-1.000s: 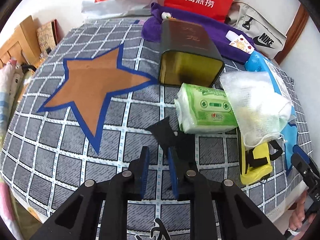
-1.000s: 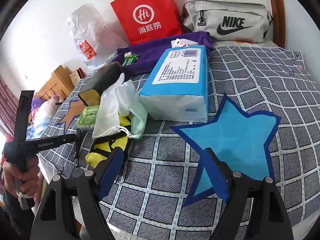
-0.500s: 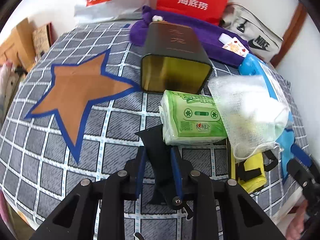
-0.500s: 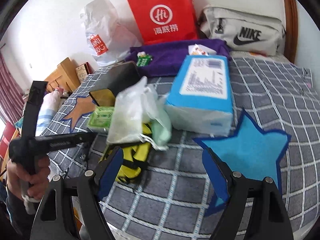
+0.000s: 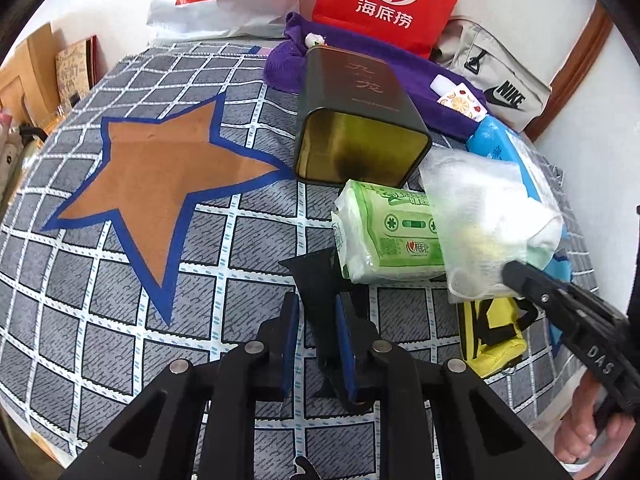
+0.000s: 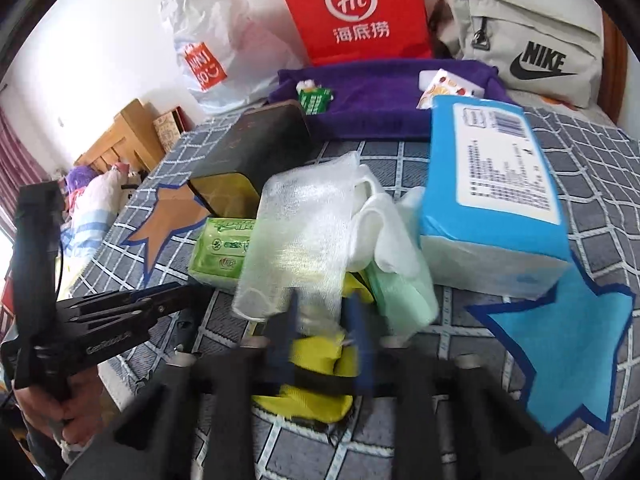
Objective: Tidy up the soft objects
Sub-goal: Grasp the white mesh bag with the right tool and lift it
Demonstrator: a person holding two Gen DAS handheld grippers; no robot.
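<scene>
My left gripper (image 5: 318, 312) is shut on a black cloth piece (image 5: 316, 284) that lies on the checked bed cover, just left of a green tissue pack (image 5: 384, 236). My right gripper (image 6: 322, 320) has its jaws narrowed around the lower end of a white mesh bag (image 6: 304, 236) with soft items inside, which rests on a yellow pouch (image 6: 316, 368). The mesh bag (image 5: 480, 224) and the pouch (image 5: 490, 332) also show in the left wrist view, with the right gripper's arm (image 5: 560, 304) over them.
A dark open tin (image 5: 356, 120) lies on its side behind the tissue pack. A blue tissue pack (image 6: 492, 200) lies right of the mesh bag. A brown star patch (image 5: 160, 176), a blue star patch (image 6: 572, 340), a purple towel (image 6: 380, 100) and bags at the back.
My left gripper moved forward and closed on the black cloth. My right gripper moved left to the mesh bag and its jaws narrowed from wide open.
</scene>
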